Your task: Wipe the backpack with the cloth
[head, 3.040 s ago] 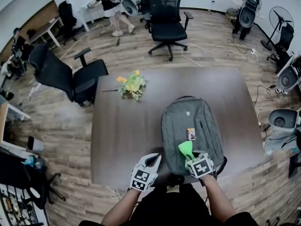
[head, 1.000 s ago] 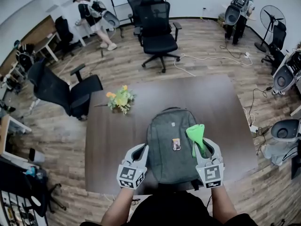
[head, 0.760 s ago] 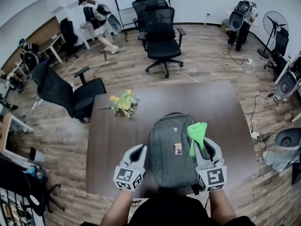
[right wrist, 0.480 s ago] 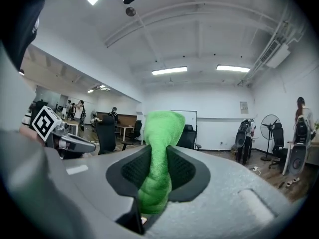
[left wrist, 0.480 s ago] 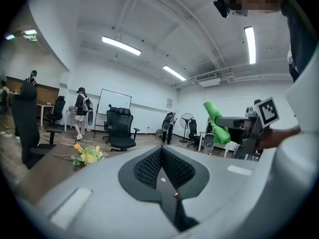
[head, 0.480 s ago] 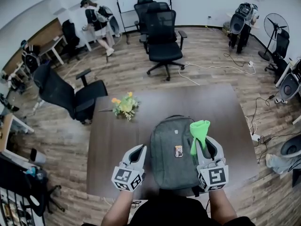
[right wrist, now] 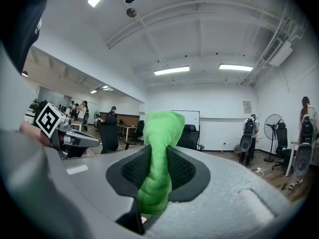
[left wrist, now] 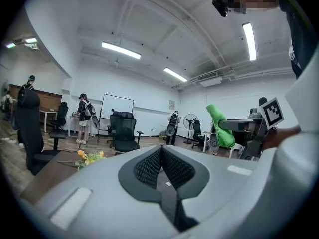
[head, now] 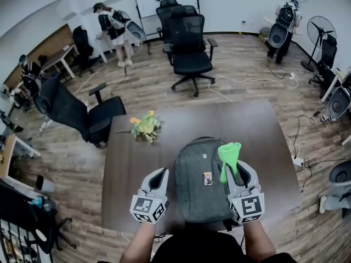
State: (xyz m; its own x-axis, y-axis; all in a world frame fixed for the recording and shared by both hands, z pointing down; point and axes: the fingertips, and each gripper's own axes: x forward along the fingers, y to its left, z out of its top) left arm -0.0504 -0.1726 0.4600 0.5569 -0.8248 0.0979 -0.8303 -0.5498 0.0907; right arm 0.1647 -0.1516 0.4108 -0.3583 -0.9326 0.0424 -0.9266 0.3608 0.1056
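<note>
The grey backpack (head: 200, 174) lies flat on the brown table (head: 137, 190), straps toward me. My right gripper (head: 236, 167) hovers over the pack's right side, shut on the green cloth (head: 228, 155), which sticks up from between the jaws. In the right gripper view the cloth (right wrist: 158, 153) fills the gap between the black pads (right wrist: 185, 169). My left gripper (head: 158, 175) is held up beside the backpack's left edge, jaws shut with nothing in them. The left gripper view shows its pads (left wrist: 148, 167) meeting, and the cloth (left wrist: 219, 127) off to the right.
A small bunch of yellow flowers (head: 143, 126) lies on the table's far left. Black office chairs (head: 189, 48) stand beyond the table and another (head: 71, 108) at its left. A person (head: 112, 29) stands far back. Cables (head: 247, 81) run over the wooden floor.
Since 3 s ago my right gripper has carried the cloth from the backpack's near end up to its right side. Over the last second both grippers have barely moved.
</note>
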